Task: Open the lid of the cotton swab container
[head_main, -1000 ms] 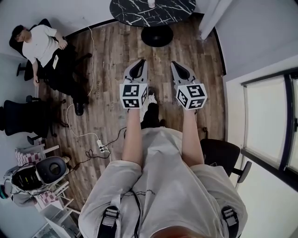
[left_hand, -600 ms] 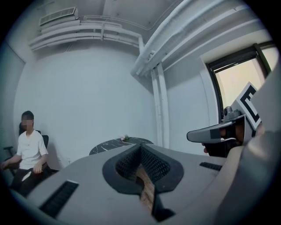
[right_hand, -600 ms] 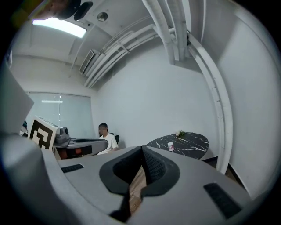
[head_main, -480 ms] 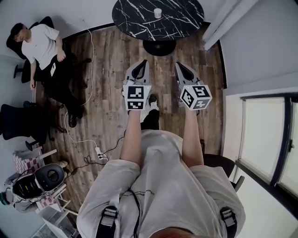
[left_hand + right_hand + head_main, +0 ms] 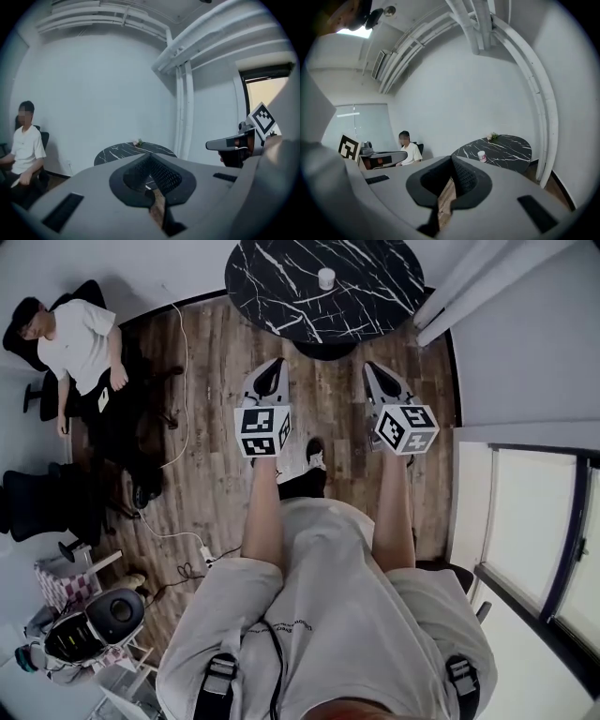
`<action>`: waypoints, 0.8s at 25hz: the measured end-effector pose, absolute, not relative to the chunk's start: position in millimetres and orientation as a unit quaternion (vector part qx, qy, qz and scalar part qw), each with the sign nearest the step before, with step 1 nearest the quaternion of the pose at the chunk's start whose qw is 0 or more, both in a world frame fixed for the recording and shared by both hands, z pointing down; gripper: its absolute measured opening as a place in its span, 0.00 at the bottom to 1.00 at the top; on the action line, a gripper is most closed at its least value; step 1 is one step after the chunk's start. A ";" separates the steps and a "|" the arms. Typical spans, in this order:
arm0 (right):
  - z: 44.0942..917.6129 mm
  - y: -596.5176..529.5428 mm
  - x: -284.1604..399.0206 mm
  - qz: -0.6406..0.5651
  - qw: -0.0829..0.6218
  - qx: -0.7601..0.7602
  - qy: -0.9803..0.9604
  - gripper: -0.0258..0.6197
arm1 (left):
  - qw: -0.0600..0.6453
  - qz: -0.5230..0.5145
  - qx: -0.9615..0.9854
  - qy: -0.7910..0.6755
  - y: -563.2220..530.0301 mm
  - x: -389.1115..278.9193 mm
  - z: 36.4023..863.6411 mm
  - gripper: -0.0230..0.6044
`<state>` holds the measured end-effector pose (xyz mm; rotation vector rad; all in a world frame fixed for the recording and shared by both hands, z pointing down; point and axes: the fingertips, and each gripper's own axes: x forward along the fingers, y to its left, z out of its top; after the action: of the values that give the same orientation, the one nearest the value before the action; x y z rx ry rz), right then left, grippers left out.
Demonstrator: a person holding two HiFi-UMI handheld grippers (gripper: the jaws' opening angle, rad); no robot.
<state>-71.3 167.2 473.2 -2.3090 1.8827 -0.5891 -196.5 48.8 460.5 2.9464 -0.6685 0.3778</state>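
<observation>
The cotton swab container (image 5: 326, 278) is a small white tub with its lid on. It stands on a round black marble table (image 5: 366, 296) at the top of the head view. The right gripper view shows the container (image 5: 482, 156) ahead and slightly right on the table (image 5: 506, 150). My left gripper (image 5: 272, 369) and right gripper (image 5: 374, 369) are held side by side over the wooden floor, well short of the table. Both are shut with nothing between the jaws. In the left gripper view the gripper (image 5: 150, 157) hides the container, and only the far part of the table (image 5: 122, 152) shows.
A person (image 5: 73, 334) sits on a chair at the left wall, with a black office chair (image 5: 37, 498) nearby. A cable and power strip (image 5: 202, 556) lie on the floor. White pipes (image 5: 469, 282) run beside the table, and a small flower sprig (image 5: 491, 136) lies on it.
Both grippers have moved forward over the floor toward the table, still shut. The table and container have slid further into the head view.
</observation>
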 end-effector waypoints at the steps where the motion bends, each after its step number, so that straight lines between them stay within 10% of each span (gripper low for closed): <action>1: 473.9 159.2 -65.0 -0.195 0.056 -0.761 0.616 0.09 | 0.047 0.117 0.966 -0.224 37.9 -194.2 460.2 0.07; 20: 494.8 25.4 -2.8 -0.232 0.097 -0.730 0.636 0.09 | 0.084 0.131 0.960 -0.231 -97.7 -126.7 501.7 0.07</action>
<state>-2.8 25.4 494.8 -2.1607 1.8835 -0.6857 -126.7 -97.7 501.7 2.8655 -0.6893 0.3917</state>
